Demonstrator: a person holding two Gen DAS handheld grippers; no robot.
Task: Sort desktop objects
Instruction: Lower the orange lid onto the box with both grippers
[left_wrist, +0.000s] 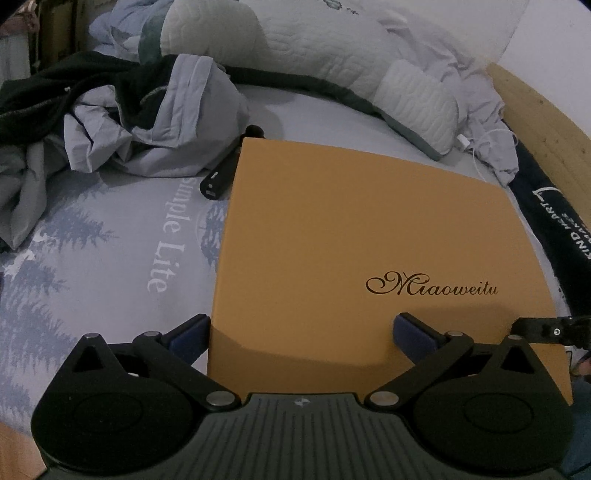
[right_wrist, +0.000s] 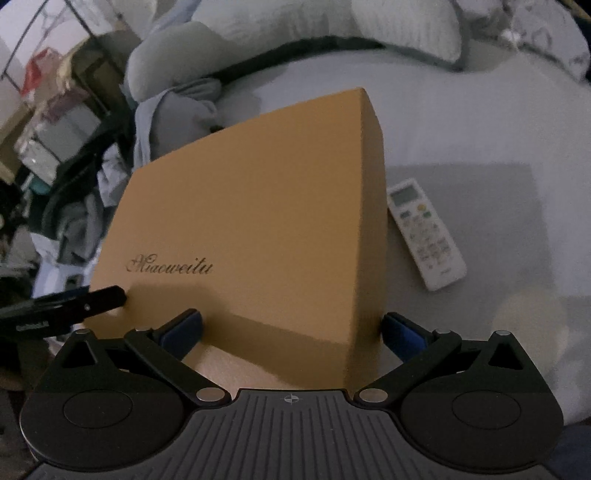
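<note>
Both tools spread wide — left tool (left_wrist: 301, 328) and right tool (right_wrist: 291, 328) straddle the orange box (left_wrist: 362, 240) near corners. Risk: box slips, striking remote (right_wrist: 424, 232) beside it.

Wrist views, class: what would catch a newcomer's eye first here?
A large orange box with the script "Miaoweitu" fills the middle, lying on a tree-print bed sheet. The open left gripper and open right gripper each straddle a near corner. A white remote lies right of the box.
</note>
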